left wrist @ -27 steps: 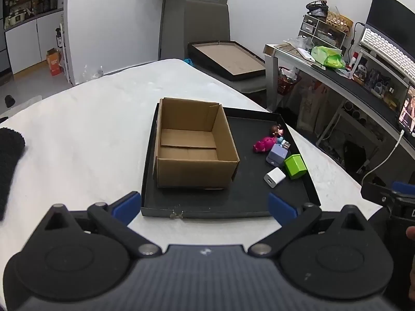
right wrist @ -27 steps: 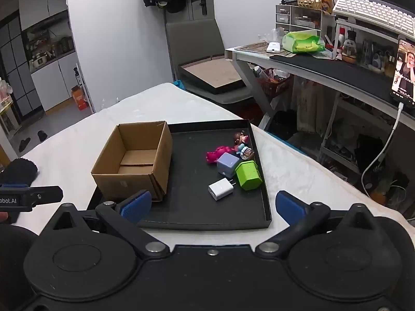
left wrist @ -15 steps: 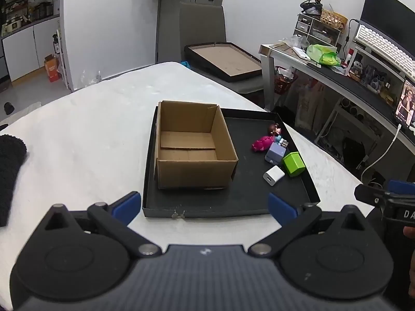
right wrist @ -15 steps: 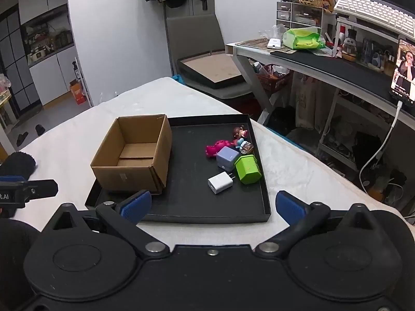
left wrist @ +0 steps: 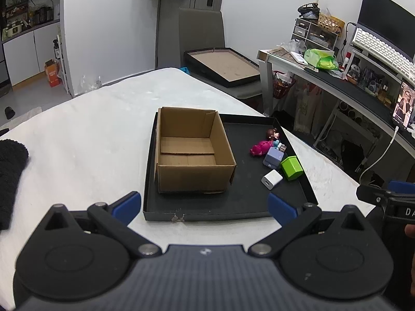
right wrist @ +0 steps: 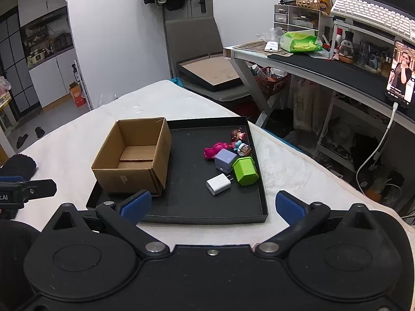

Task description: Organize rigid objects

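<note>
An empty open cardboard box (left wrist: pixel 192 153) (right wrist: pixel 135 160) stands on the left part of a shallow black tray (left wrist: pixel 254 202) (right wrist: pixel 186 207). On the tray's right part lie a white charger (left wrist: pixel 271 179) (right wrist: pixel 218 183), a green block (left wrist: pixel 291 167) (right wrist: pixel 245 171), a lilac block (left wrist: pixel 272 157) (right wrist: pixel 225 160), a pink toy (left wrist: pixel 260 147) (right wrist: pixel 214 149) and a small doll (left wrist: pixel 272 132) (right wrist: pixel 237 135). My left gripper (left wrist: pixel 205 207) is open and empty before the tray's near edge. My right gripper (right wrist: pixel 212 206) is open and empty, near the tray's front.
The tray sits on a white cloth-covered table (left wrist: pixel 77 140). A black fuzzy cloth (left wrist: pixel 10 171) lies at the left. A desk (right wrist: pixel 324 70) with clutter, a phone (right wrist: pixel 399 72) and a keyboard stands to the right. A chair (right wrist: pixel 197 41) holding another tray is behind the table.
Both grippers have drawn back and risen slightly, so the tray and box look a little farther away. Nothing on the tray has moved.
</note>
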Available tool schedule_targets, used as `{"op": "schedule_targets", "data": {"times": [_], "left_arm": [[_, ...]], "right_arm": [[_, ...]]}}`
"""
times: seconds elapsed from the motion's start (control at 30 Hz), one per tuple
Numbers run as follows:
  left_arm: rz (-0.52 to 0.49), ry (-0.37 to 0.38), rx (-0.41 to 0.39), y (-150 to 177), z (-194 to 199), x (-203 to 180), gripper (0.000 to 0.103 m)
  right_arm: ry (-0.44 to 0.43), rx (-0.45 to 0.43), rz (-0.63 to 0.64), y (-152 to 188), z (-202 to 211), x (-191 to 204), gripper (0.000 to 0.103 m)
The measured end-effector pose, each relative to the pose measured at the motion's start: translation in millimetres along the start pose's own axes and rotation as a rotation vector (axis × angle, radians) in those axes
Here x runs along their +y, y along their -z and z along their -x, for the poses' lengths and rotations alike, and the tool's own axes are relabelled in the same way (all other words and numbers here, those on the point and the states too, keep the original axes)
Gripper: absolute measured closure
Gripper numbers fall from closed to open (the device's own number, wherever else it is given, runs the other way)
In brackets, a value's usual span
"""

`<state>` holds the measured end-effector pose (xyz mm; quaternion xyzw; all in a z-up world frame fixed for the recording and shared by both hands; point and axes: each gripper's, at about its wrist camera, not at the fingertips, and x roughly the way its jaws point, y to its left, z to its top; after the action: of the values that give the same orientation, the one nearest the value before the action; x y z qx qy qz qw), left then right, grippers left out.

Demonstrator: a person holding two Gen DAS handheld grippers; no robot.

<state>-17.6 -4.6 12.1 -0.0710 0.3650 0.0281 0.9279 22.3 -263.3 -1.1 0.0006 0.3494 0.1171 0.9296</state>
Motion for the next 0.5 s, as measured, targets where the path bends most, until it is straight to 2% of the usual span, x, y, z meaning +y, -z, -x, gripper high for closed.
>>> {"op": "schedule_targets", "data": {"times": [0.5], "left_arm": [[-0.006, -0.011, -0.023, 0, 12, -1, 0.0]], "right_arm": [[0.008, -0.02, 0.0, -1, 8, -1, 0.0]]}}
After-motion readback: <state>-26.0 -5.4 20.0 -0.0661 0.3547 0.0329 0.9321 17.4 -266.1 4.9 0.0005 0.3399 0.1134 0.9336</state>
